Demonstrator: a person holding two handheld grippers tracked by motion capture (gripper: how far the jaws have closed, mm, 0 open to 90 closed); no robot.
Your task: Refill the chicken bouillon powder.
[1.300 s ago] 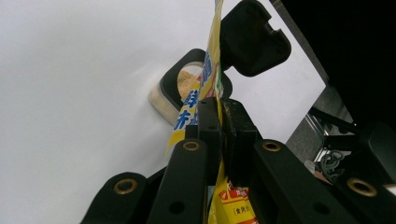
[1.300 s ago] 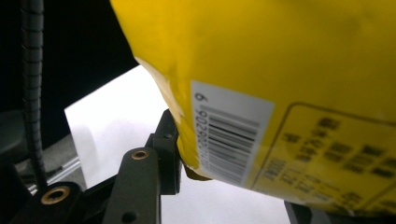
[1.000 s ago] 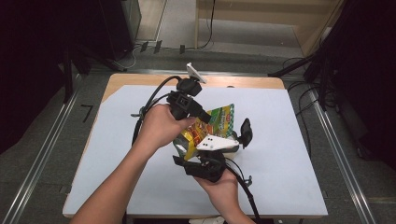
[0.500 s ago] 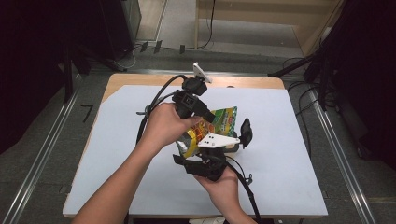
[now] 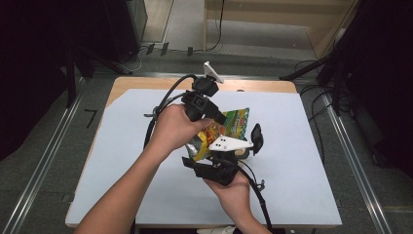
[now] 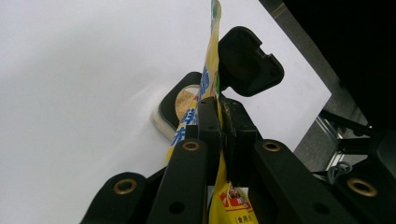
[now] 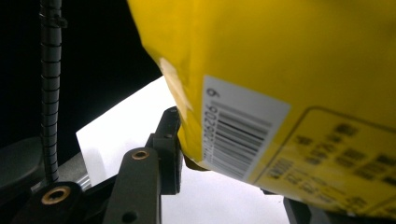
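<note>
1. A yellow-and-green snack bag [image 5: 221,132] is held up off the white table [image 5: 302,185], over its middle, between the two grippers.
2. The left gripper [image 6: 218,122] is clenched on the bag's thin sealed edge; its gripper view shows the film pinched flat between the pads.
3. The right gripper [image 7: 219,163] grasps the bag's fuller body from below; one jaw presses the yellow side by the barcode, the other is mostly hidden behind the bag.
4. A small round black-rimmed container [image 6: 180,105] sits on the table beneath, its hinged lid [image 6: 247,60] standing open.
5. This looks like the opening step: both grips set, seal not yet parted. Next, I'd judge, the hands must pull apart steadily, with the mouth kept over the container.
</note>
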